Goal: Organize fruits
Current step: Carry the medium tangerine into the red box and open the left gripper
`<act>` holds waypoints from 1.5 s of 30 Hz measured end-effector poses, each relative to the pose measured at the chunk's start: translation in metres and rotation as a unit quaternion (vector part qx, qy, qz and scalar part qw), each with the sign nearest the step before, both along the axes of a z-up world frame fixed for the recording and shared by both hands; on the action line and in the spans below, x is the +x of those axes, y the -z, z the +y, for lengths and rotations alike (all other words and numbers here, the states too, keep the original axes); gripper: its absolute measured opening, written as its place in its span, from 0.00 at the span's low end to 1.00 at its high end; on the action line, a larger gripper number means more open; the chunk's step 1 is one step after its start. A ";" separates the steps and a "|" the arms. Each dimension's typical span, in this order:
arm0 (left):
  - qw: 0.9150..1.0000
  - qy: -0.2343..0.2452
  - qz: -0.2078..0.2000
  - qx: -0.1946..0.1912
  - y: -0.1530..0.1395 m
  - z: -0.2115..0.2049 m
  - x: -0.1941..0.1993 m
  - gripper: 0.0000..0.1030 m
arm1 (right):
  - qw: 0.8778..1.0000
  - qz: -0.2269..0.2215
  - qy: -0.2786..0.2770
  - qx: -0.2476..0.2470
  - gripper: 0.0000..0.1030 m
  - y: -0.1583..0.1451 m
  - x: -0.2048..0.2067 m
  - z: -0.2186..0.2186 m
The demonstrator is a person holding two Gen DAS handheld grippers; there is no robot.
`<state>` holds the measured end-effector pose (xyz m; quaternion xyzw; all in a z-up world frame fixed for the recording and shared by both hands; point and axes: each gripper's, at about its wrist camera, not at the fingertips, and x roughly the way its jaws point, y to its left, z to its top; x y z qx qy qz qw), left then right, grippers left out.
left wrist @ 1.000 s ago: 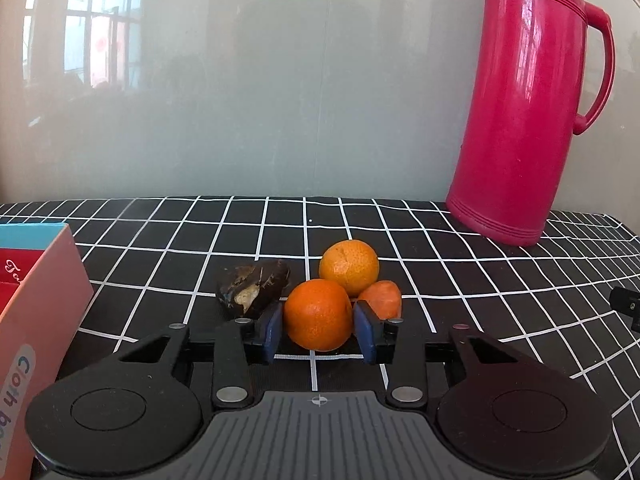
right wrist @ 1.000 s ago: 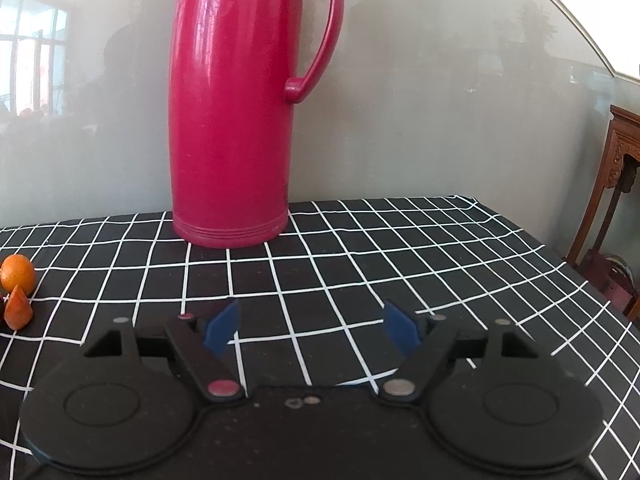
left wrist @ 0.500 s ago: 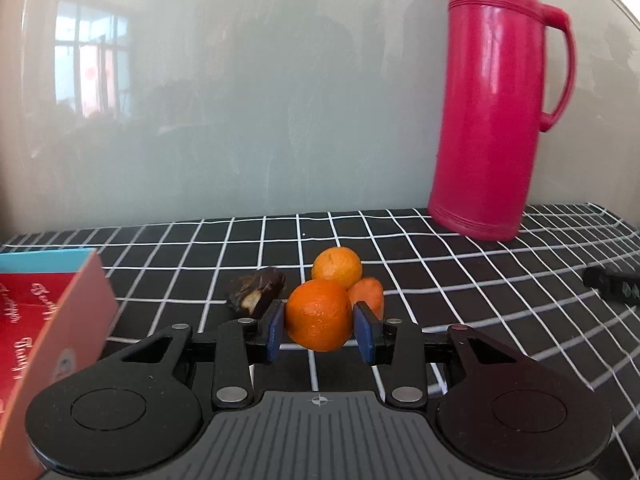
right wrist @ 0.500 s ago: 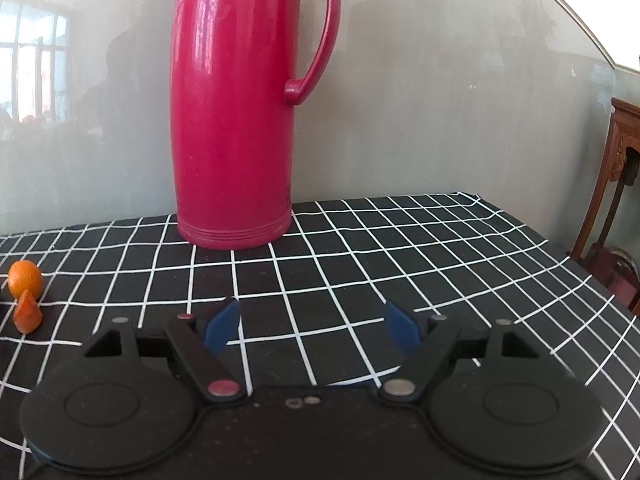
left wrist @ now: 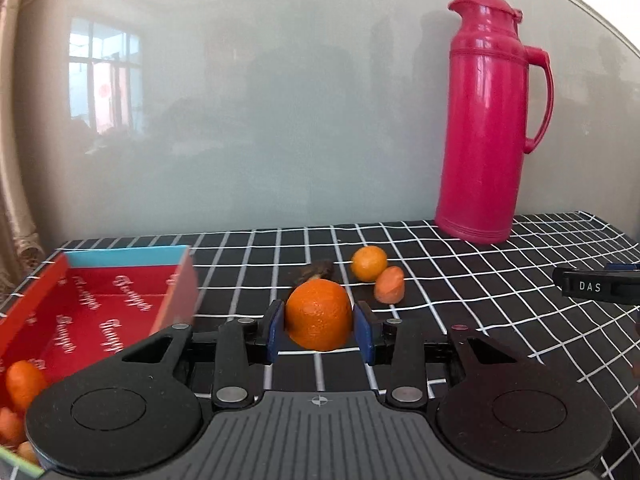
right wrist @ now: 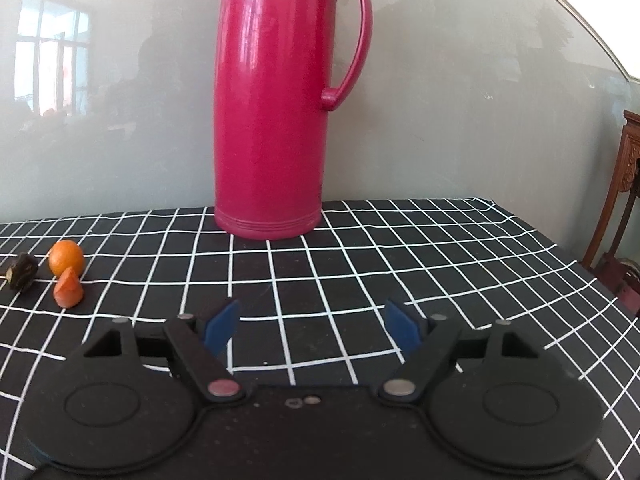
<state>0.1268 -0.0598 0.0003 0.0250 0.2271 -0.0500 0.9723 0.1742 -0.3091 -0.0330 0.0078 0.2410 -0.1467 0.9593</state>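
My left tongs (left wrist: 319, 334) pinch an orange (left wrist: 319, 315); the red box (left wrist: 100, 312) lies at ten o'clock, nearest this hand. My right tongs (right wrist: 310, 326) hang spread, holding nothing.

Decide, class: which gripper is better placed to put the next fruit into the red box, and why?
Left. The left gripper is shut on an orange, with the red box just to its left. The right gripper is open, holding nothing.
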 end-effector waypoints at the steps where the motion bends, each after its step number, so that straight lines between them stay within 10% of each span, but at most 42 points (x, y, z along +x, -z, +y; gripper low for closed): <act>1: 1.000 -0.002 -0.002 -0.002 -0.002 0.004 -0.003 0.36 | 1.000 0.000 -0.002 0.001 0.77 -0.001 0.000 0.002; 45: 0.985 -0.174 -0.002 0.020 0.010 0.141 -0.025 0.36 | 0.995 -0.020 -0.094 0.013 0.77 -0.016 -0.002 0.095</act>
